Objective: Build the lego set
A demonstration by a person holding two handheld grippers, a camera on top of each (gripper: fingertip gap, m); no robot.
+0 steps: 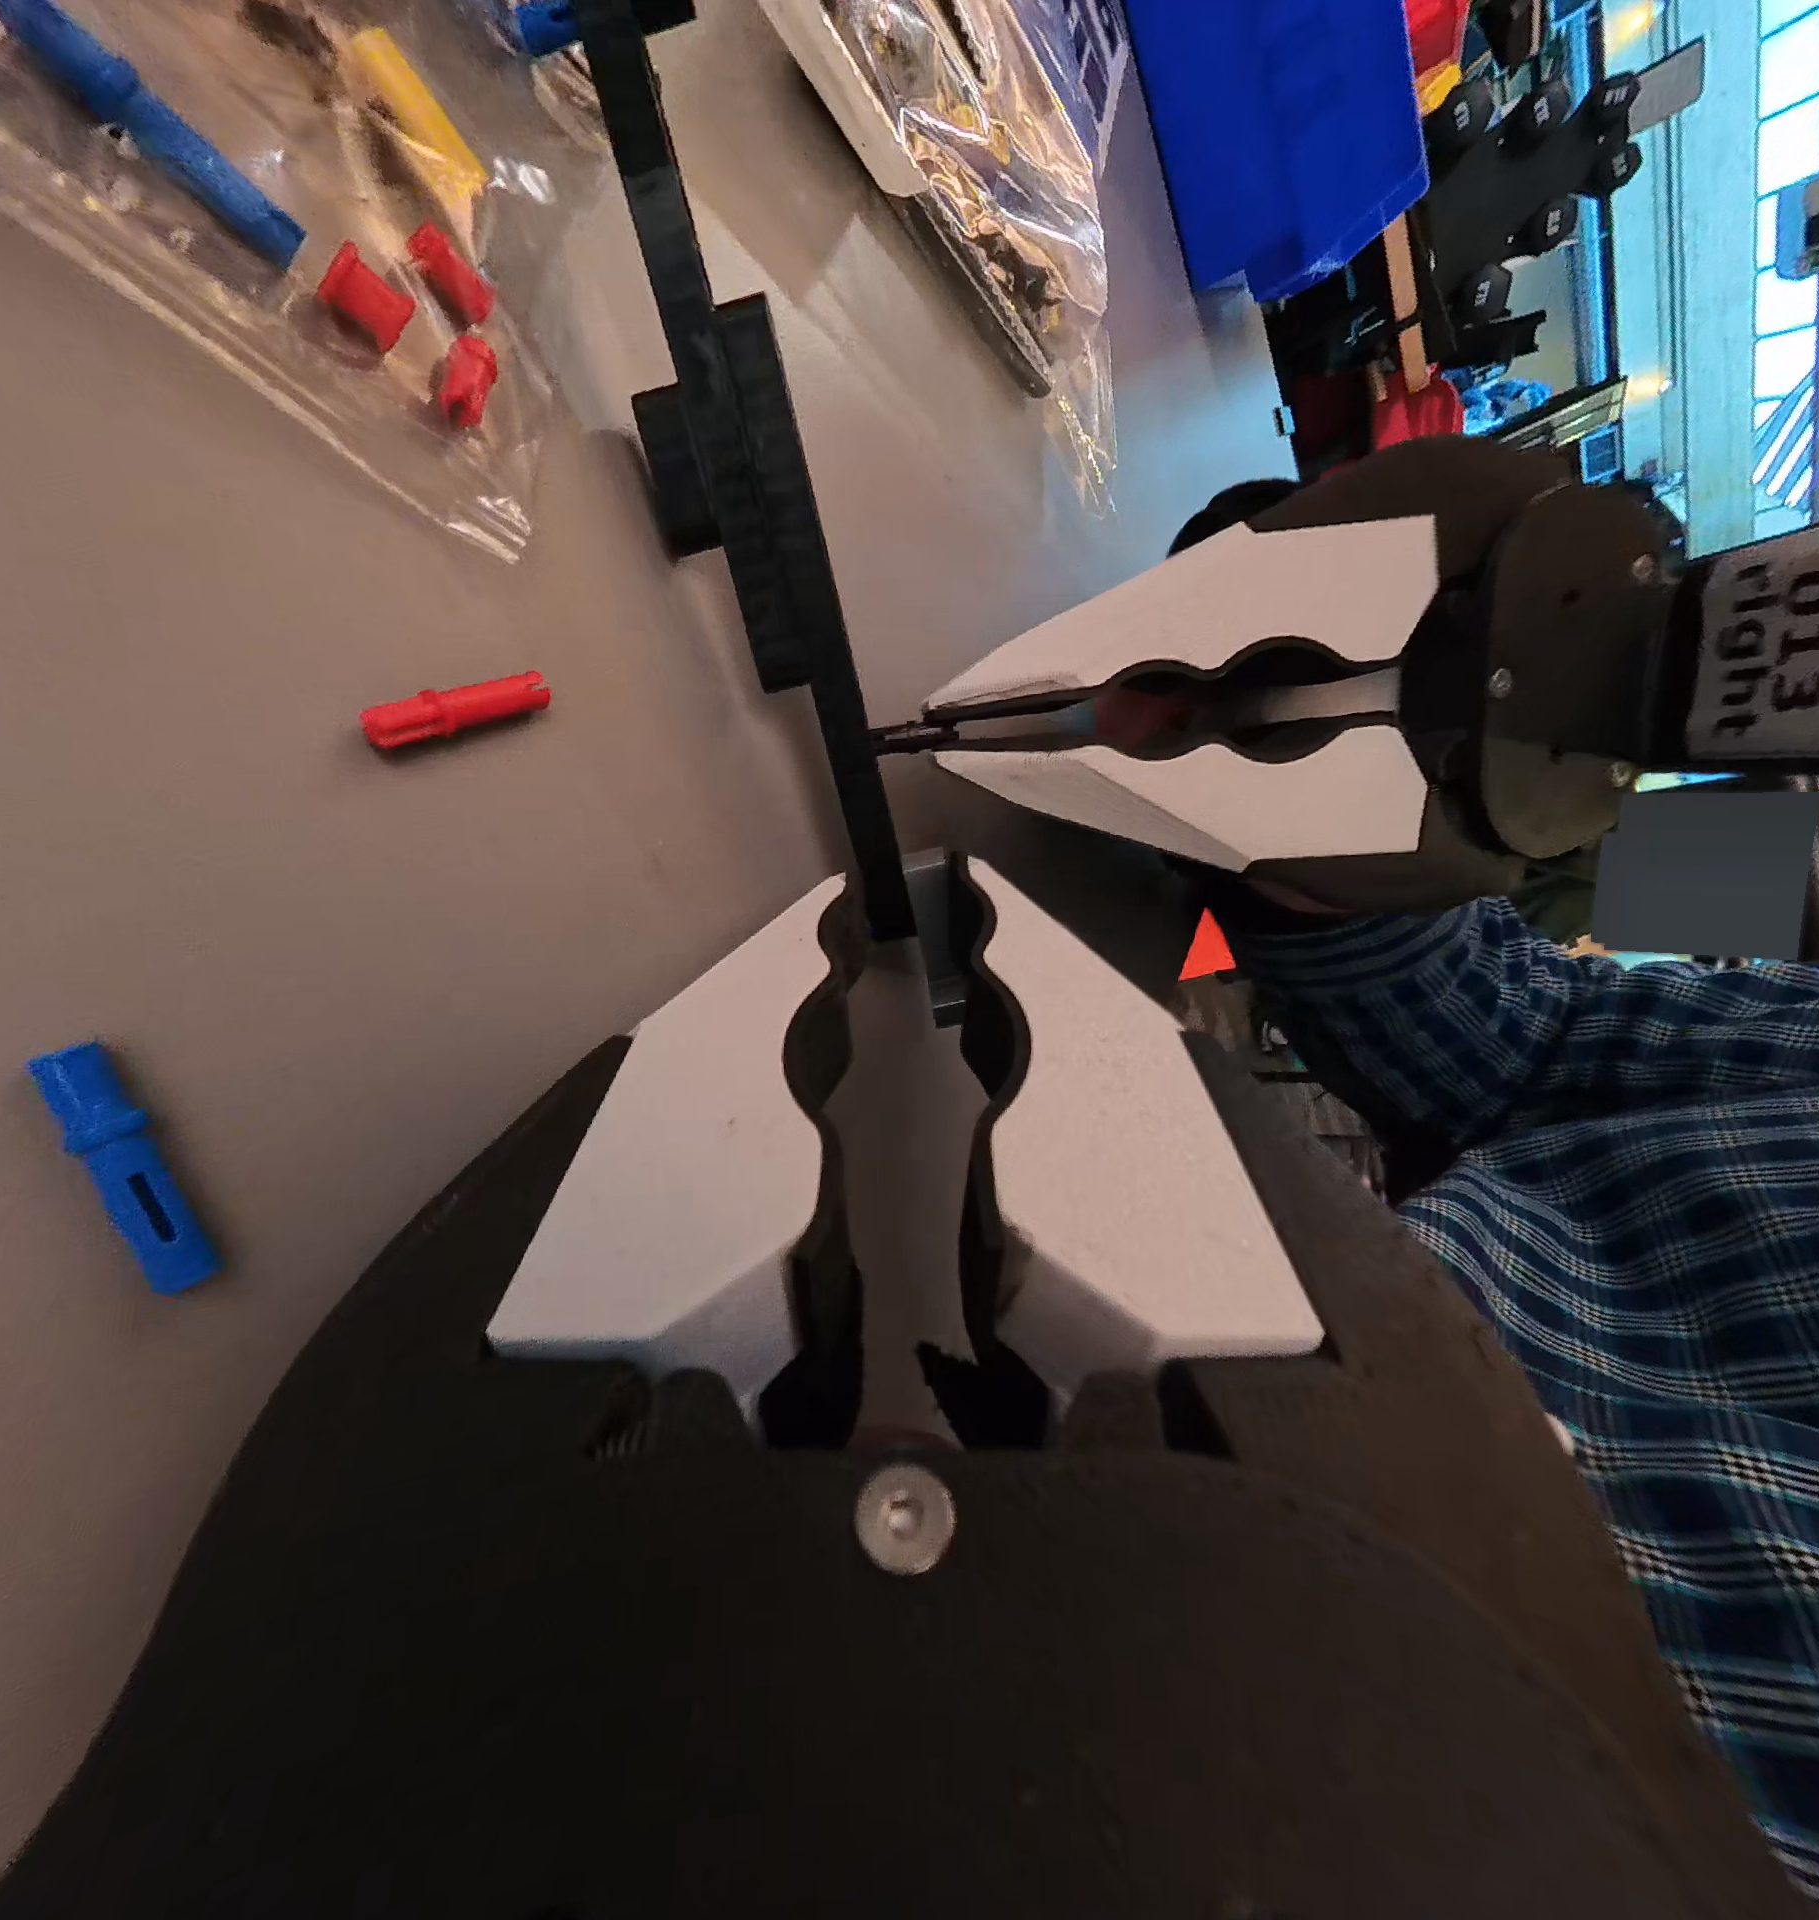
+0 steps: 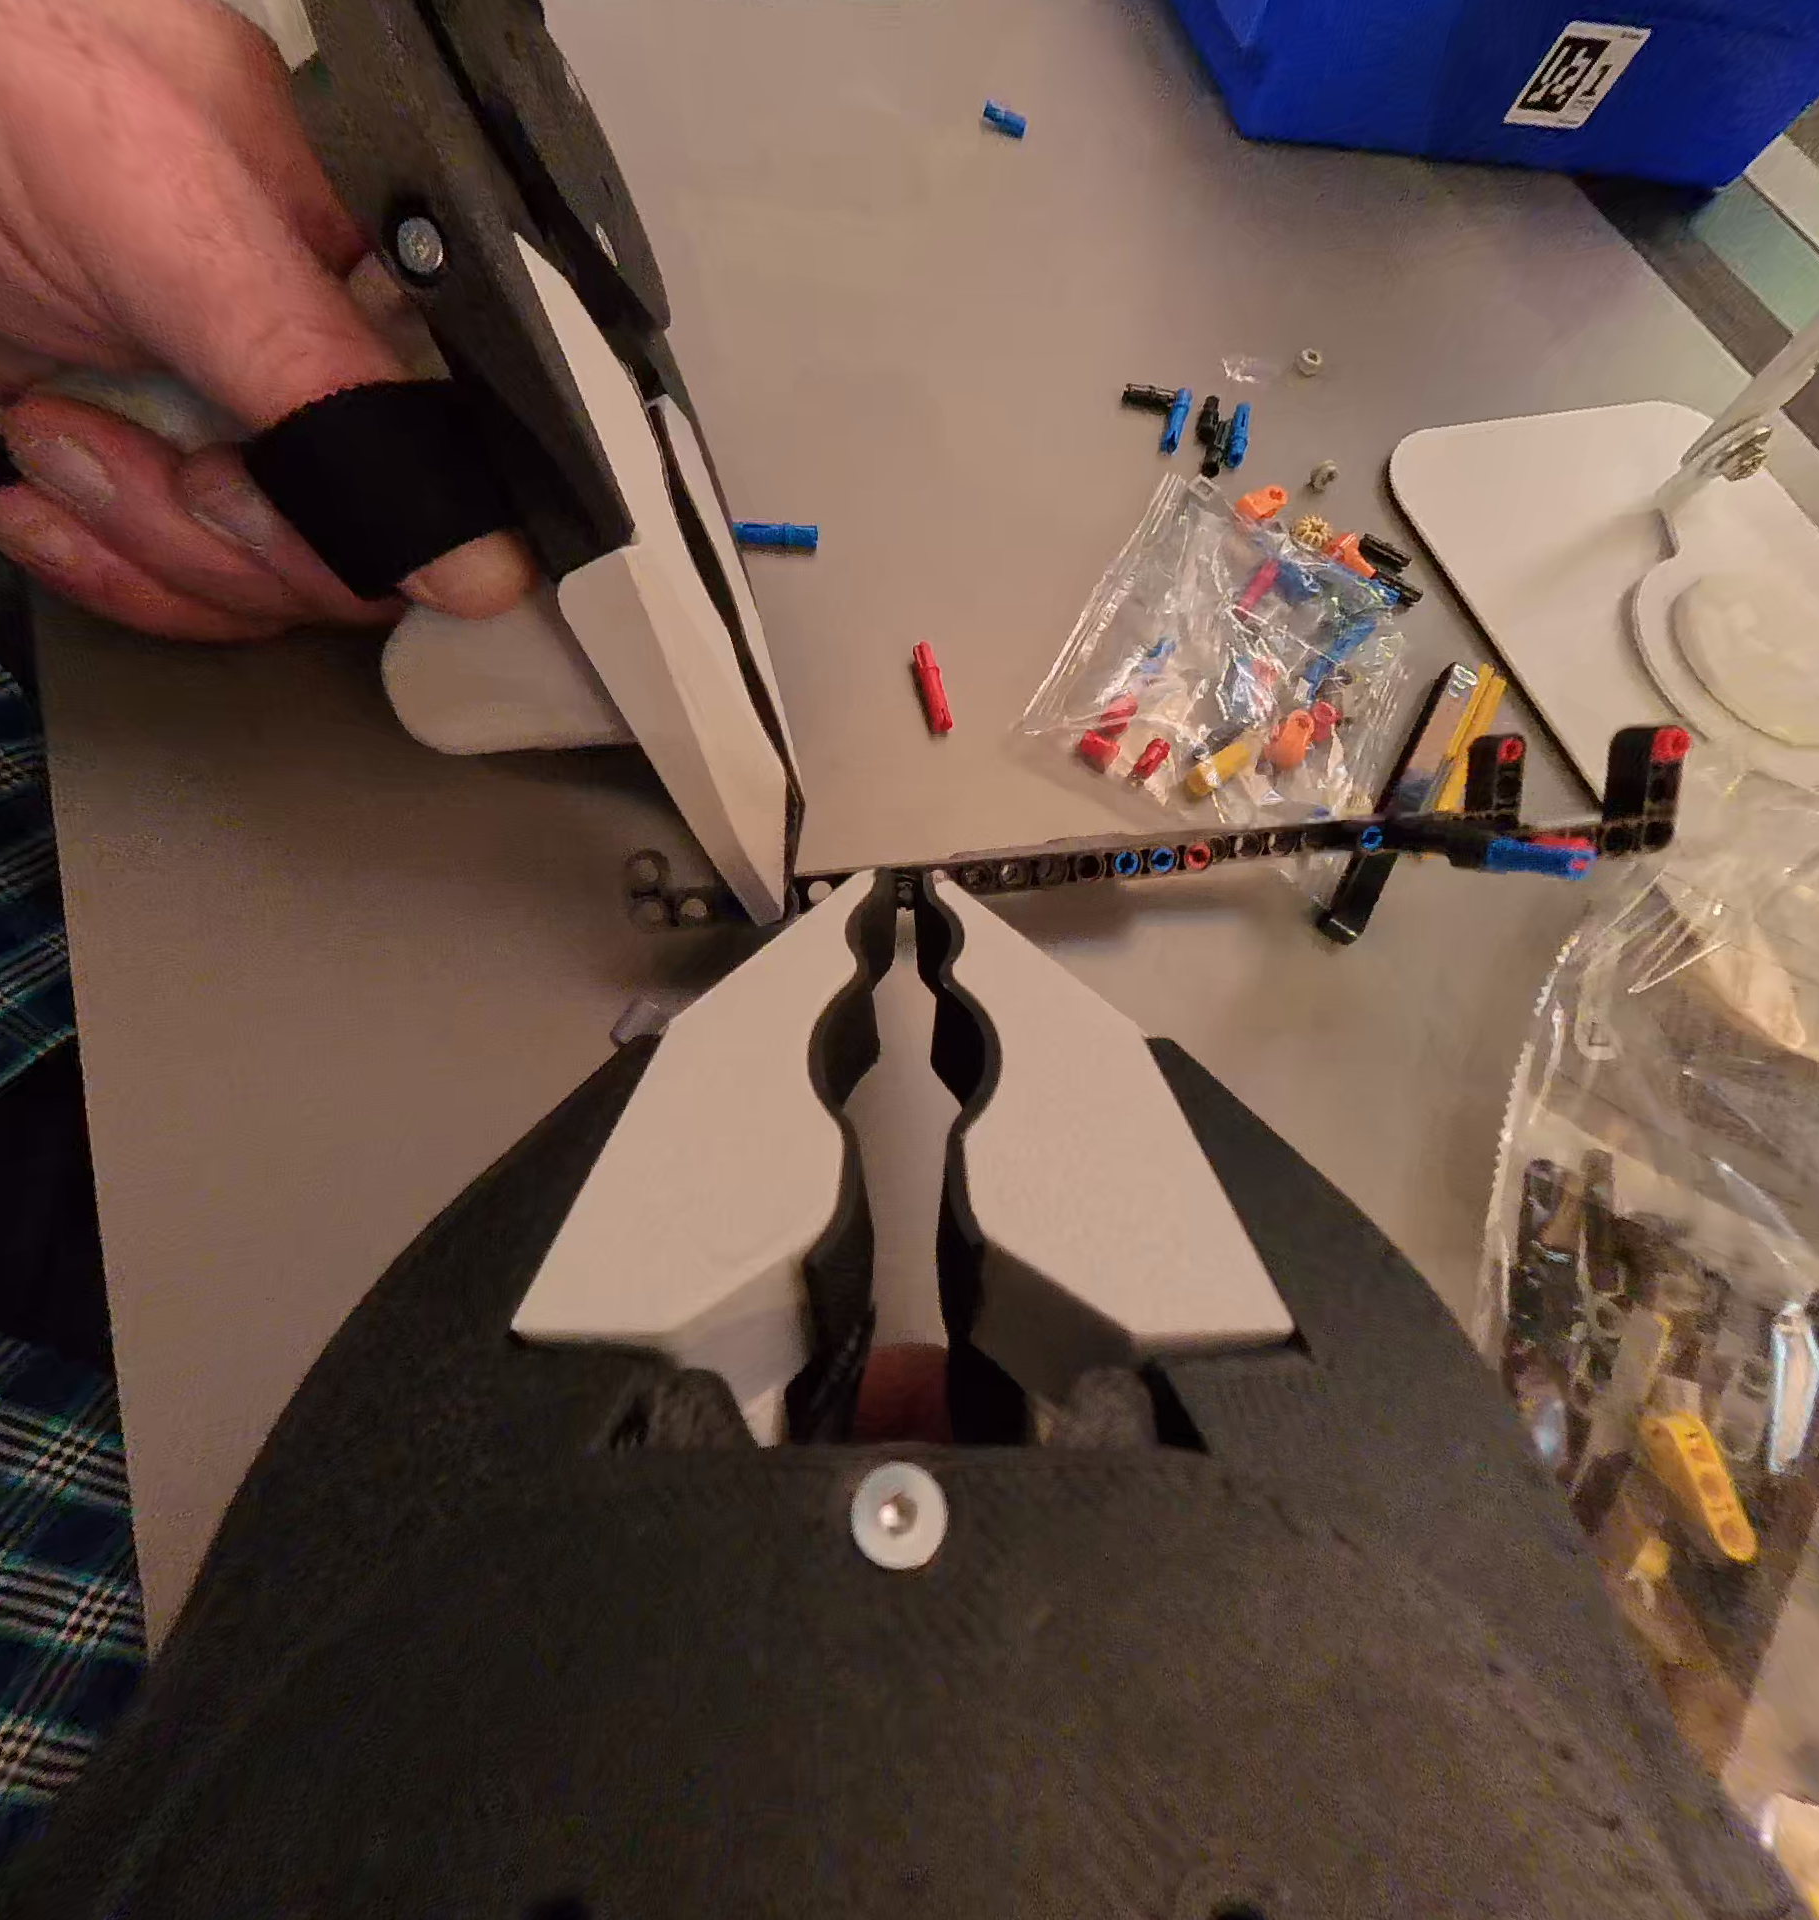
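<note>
the left gripper (image 1: 900, 914) has its fingers closed on the near end of the long black lego beam (image 1: 739, 447), beside a small grey piece at that end. the right gripper (image 2: 900, 894) has its fingers pinched on a thin black pin (image 1: 910, 740) whose tip meets the side of the beam near the held end. the beam runs out across the grey bench (image 2: 365, 1143), and at its far end it carries two black uprights with red pins and one blue pin.

a white label with printed writing wraps the right gripper's body, and a blue bin (image 2: 1456, 73) at the far right corner of the bench bears a white tag with a black square marker.

loose on the bench lie one red pin (image 2: 931, 686) and two blue pins (image 2: 775, 535), one of them nearer the far edge. a clear bag of small parts (image 2: 1227, 655) lies beyond the beam, with a cluster of black and blue pins behind it. a second bag of dark and yellow parts (image 2: 1663, 1403) lies at the right edge.
</note>
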